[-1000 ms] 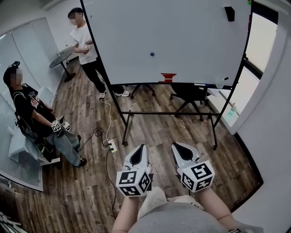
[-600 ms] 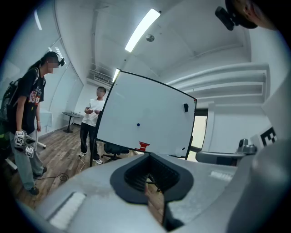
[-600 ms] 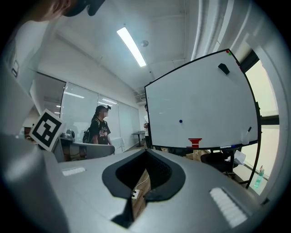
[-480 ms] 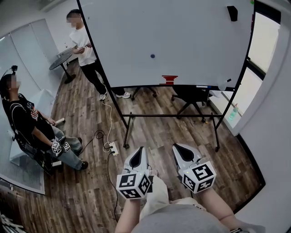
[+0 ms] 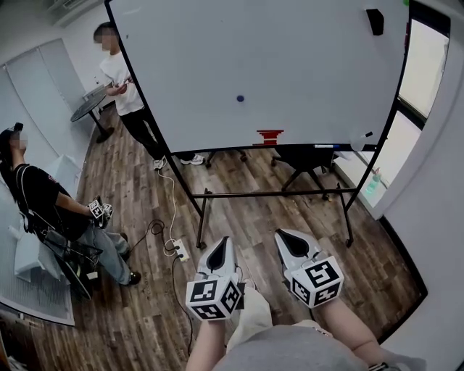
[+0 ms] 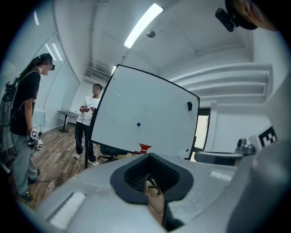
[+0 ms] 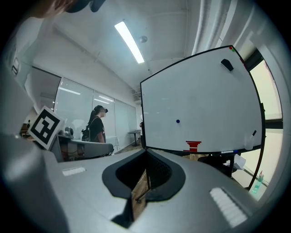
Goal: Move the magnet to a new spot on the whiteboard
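Holding: nothing. The left gripper (image 5: 224,241) and the right gripper (image 5: 280,233) each have their jaws drawn together, with only a thin slit between them and nothing in it.
Pose: the 2 grippers sit side by side, low in front of the person, pointing roughly level toward the whiteboard (image 5: 312,65).
Magnet: the magnet (image 5: 240,98) is a small blue dot stuck near the middle of the whiteboard, well apart from both grippers.
Done so far: judging by this, nothing. The magnet is untouched and the person is not within reach of it.
Left to do: get close, open 1 gripper, close it on the magnet, carry it to another bare patch, then let go.
On the board: a red piece (image 5: 270,135) sits at the bottom edge below the magnet, and a black eraser (image 5: 375,20) is near the top right corner.
In the way: the stand's low crossbar (image 5: 275,193) lies between the person and the board. An office chair (image 5: 304,156) stands behind it.
Floor: a power strip (image 5: 178,250) with its cable lies to the left on the wooden floor (image 5: 239,210).
People: a seated person (image 5: 43,206) and a standing person (image 5: 119,72) are both off to the left, clear of the path.
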`<control>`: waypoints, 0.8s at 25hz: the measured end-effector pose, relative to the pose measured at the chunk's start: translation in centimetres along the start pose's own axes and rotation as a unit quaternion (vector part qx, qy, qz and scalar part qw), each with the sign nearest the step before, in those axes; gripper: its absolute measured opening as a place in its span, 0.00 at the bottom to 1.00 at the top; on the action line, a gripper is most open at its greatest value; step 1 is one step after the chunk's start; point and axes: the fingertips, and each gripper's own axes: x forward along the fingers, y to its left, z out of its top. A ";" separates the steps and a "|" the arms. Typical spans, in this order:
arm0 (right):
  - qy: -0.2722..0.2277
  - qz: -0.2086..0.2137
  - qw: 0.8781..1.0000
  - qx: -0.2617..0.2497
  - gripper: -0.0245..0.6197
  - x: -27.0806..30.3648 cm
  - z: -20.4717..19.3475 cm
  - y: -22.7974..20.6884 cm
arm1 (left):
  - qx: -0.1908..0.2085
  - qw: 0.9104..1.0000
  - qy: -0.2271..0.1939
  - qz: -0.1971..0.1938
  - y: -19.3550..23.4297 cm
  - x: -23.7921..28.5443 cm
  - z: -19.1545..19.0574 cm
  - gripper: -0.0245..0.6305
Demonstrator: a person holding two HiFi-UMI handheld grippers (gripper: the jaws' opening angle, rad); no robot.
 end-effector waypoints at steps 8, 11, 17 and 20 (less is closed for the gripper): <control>-0.003 -0.015 1.000 -0.003 0.04 7.9 1.8 -2.5 | -0.003 1.000 0.005 -0.006 4.4 6.2 2.2 0.04; -0.006 -0.021 1.000 -0.009 0.04 11.0 3.1 -3.3 | -0.005 1.000 0.002 -0.007 6.4 8.3 3.6 0.04; -0.006 -0.026 1.000 -0.017 0.04 16.7 5.1 -4.7 | -0.003 1.000 0.003 -0.010 10.1 12.8 5.9 0.04; -0.007 -0.028 0.999 -0.024 0.04 19.4 5.9 -5.3 | -0.004 1.000 0.002 -0.014 11.6 14.8 6.9 0.04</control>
